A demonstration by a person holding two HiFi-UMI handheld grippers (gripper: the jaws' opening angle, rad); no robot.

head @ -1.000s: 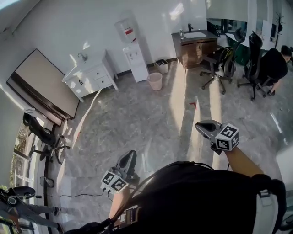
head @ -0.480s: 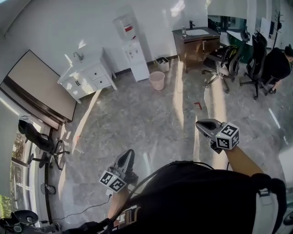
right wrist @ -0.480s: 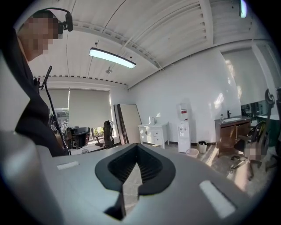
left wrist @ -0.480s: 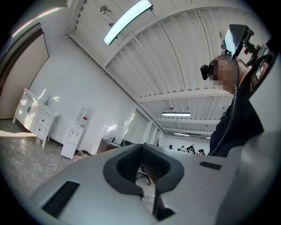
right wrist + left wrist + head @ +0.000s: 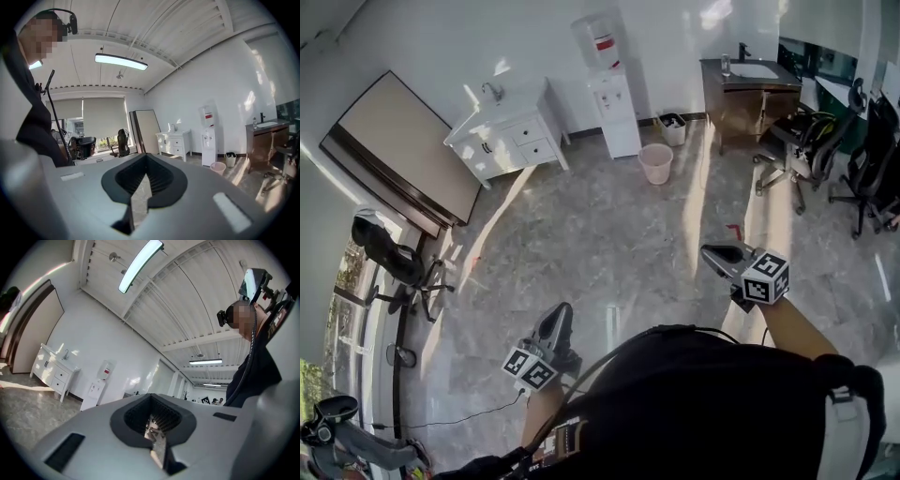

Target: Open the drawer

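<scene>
Both grippers are hanging over open floor point(image 5: 581, 234), nowhere near any furniture.

- Left gripper point(image 5: 560, 319): jaws are sitting together with nothing between them, as far as its own view lets me judge; only a thin slit shows.
- Right gripper point(image 5: 715, 254): jaws are closed, and it is empty too.
- Target: the drawers point(image 5: 534, 141) are sitting shut in the right half of the white vanity cabinet point(image 5: 511, 141) against the far wall, well apart from both grippers.

Risks from here:
- Both grippers are arriving shut, so a jaw has to open before it can take the small knob; otherwise it is only going to bump the front.
- The knobs are looking tiny, so a shallow pinch is likely to be slipping off on the pull.
- A dark wooden vanity point(image 5: 748, 94) is standing further right, so the wrong cabinet could be chosen.
- A cable point(image 5: 459, 419) is lying on the floor at lower left, a trip hazard.

Count:
- grippers: 2
- vanities: 2
- white drawers: 2, stacked
- water dispenser point(image 5: 609, 94): 1
- bins: 2, one pink bin point(image 5: 656, 165) and one dark bin point(image 5: 672, 127)
- office chairs point(image 5: 795, 141): at least 2 on the right
</scene>
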